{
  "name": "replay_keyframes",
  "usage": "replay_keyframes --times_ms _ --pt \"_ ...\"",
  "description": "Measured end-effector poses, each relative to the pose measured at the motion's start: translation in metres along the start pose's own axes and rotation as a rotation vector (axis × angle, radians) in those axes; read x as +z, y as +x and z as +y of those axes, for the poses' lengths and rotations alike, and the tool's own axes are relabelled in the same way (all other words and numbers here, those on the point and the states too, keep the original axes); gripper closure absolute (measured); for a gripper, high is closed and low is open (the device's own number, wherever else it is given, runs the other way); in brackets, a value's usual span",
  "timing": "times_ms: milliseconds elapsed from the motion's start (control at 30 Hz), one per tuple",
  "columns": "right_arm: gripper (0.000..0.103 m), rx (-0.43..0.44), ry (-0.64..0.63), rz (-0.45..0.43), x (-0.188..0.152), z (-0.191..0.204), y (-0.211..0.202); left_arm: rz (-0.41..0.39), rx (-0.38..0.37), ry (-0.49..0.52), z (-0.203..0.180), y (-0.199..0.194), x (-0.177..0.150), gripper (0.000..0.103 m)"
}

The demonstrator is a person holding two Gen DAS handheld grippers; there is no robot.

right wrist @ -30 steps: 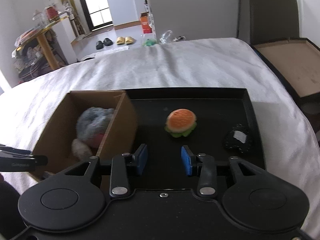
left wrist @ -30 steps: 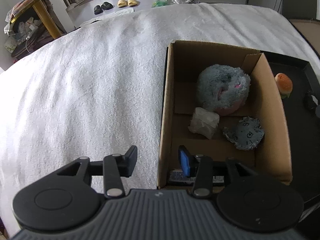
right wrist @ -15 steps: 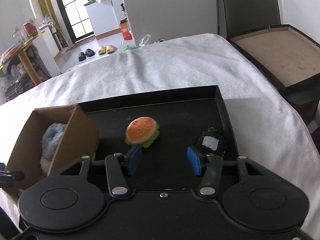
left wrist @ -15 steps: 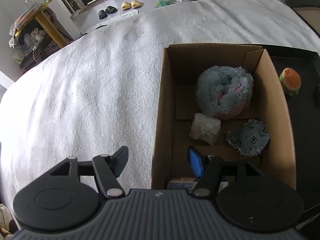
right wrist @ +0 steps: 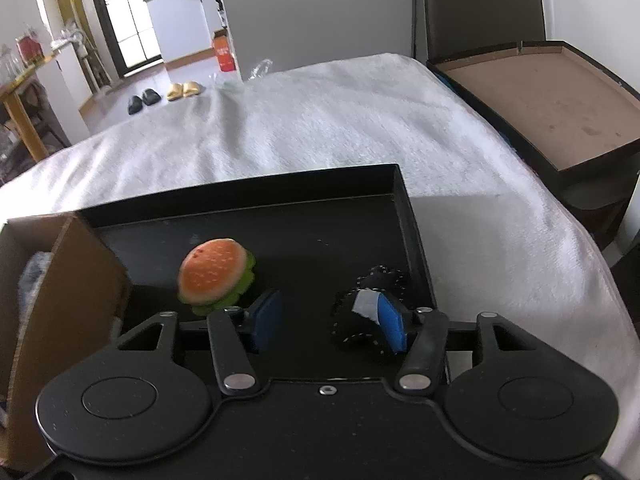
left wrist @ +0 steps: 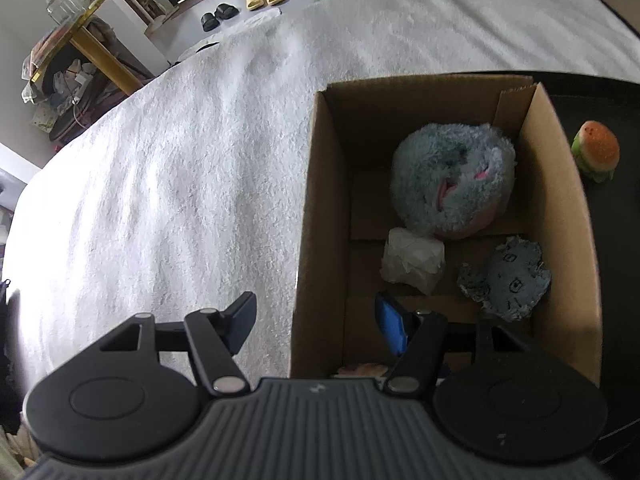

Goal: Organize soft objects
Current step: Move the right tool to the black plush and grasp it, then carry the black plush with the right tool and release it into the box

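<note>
Both your grippers have spread wider and shifted since a second ago.

The cardboard box [left wrist: 560, 216] sits on the white blanket [left wrist: 180, 180] against the black tray [right wrist: 404, 216], holding three soft items. Your left gripper [left wrist: 316, 320] now straddles the box's left wall, jaws apart, gripping nothing. Your right gripper [right wrist: 328, 320] has dropped nearer the burger toy [right wrist: 214, 276] and black pouch [right wrist: 360, 332], jaws opening, pinching nothing.

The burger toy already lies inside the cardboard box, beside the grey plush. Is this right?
Not quite. The burger toy lies on the black tray, outside the cardboard box, as the right wrist view shows. The grey plush is inside the box.
</note>
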State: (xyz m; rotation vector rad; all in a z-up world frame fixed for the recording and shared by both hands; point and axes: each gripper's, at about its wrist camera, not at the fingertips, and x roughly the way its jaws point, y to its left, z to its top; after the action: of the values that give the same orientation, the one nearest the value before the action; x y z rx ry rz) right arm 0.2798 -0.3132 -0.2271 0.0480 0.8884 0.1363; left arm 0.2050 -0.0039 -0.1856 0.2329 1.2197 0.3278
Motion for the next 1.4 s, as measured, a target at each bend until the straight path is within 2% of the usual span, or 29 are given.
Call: replay_keyframes --times_ms 233,400,433,500,633,700,933,1400 --pt "0.046 -0.031 -0.034 0.013 0.001 0.002 0.012 0.009 0.013 0.011 -0.004 -0.001 0.002 0.039" --pt "0.047 -0.053 -0.055 0.057 -0.003 0.003 0.025 0.013 0.014 0.010 -0.001 -0.001 0.002 0.039" --pt "0.052 -0.058 -0.062 0.059 -0.004 0.003 0.027 0.014 0.015 0.007 0.000 -0.001 0.002 0.039" --pt "0.071 -0.071 -0.084 0.055 -0.006 0.004 0.027 0.015 0.015 0.001 0.002 -0.002 0.002 0.039" --pt "0.079 -0.021 -0.076 0.055 -0.006 0.002 0.019 0.014 0.007 -0.014 0.004 -0.002 0.001 0.039" --pt "0.093 0.002 -0.077 0.052 -0.006 0.002 0.013 0.012 0.004 -0.017 0.005 -0.002 0.000 0.039" --pt "0.097 0.041 -0.068 0.038 -0.007 0.007 -0.011 -0.004 -0.015 -0.034 0.009 -0.009 -0.004 0.039" --pt "0.098 0.127 -0.050 -0.036 -0.004 0.026 -0.060 -0.033 -0.059 -0.088 0.027 -0.019 -0.017 0.039"
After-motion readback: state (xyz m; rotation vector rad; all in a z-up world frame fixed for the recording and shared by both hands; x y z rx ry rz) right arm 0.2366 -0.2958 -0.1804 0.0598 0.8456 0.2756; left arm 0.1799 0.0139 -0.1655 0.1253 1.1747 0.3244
